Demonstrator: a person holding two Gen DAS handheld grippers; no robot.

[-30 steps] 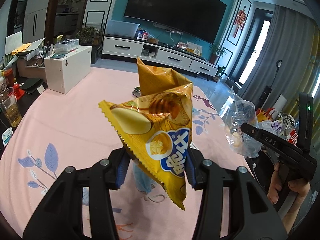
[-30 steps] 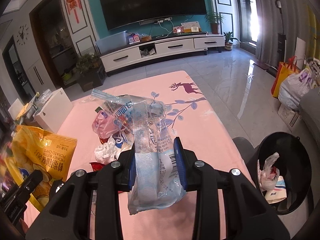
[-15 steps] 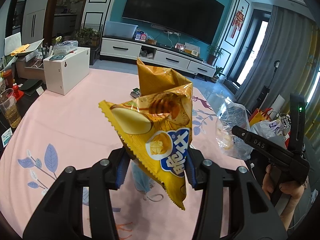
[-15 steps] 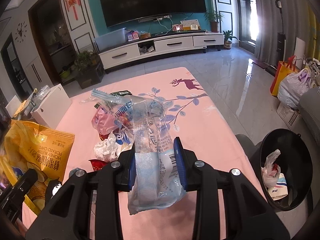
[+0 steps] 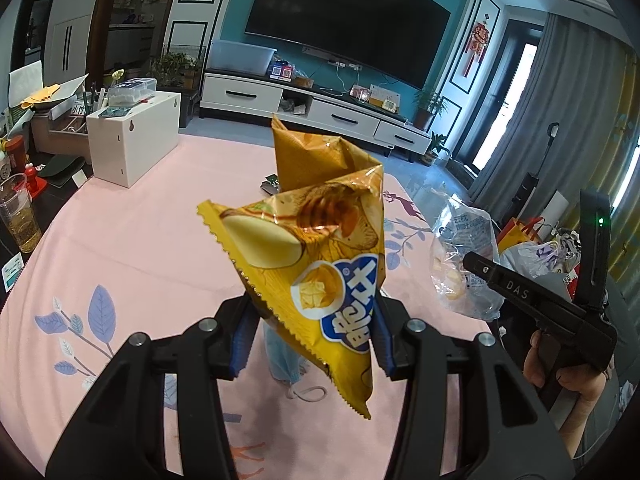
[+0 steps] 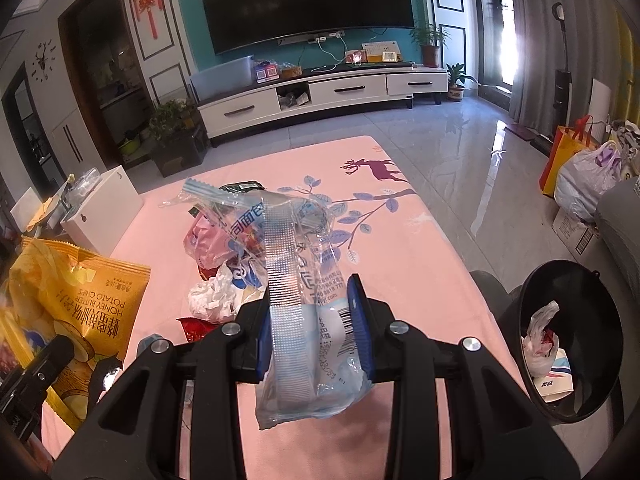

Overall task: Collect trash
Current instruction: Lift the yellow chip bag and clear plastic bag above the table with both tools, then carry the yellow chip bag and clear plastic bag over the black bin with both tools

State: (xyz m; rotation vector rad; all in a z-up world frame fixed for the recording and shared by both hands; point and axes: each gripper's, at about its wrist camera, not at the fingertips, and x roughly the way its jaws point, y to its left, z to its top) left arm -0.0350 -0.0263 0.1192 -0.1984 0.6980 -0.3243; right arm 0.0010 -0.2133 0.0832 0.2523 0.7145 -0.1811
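Trash in both grippers, unchanged from a second ago: left gripper point(image 5: 310, 336) clamps a yellow chip bag point(image 5: 320, 256), right gripper point(image 6: 314, 330) clamps a clear wrapper point(image 6: 304, 280) above the pink table point(image 6: 400, 248), beside the black bin point(image 6: 572, 340).

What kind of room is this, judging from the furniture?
Most likely a home living room: a large wall-mounted television above a long white TV cabinet, and a table with a pink cloth in front.

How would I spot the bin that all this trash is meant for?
Start at the pink table with the deer print, then look past its right edge to the floor. The black bin stands there, round and open-topped, already holding a crumpled white bag, unlike the full bags standing farther back.
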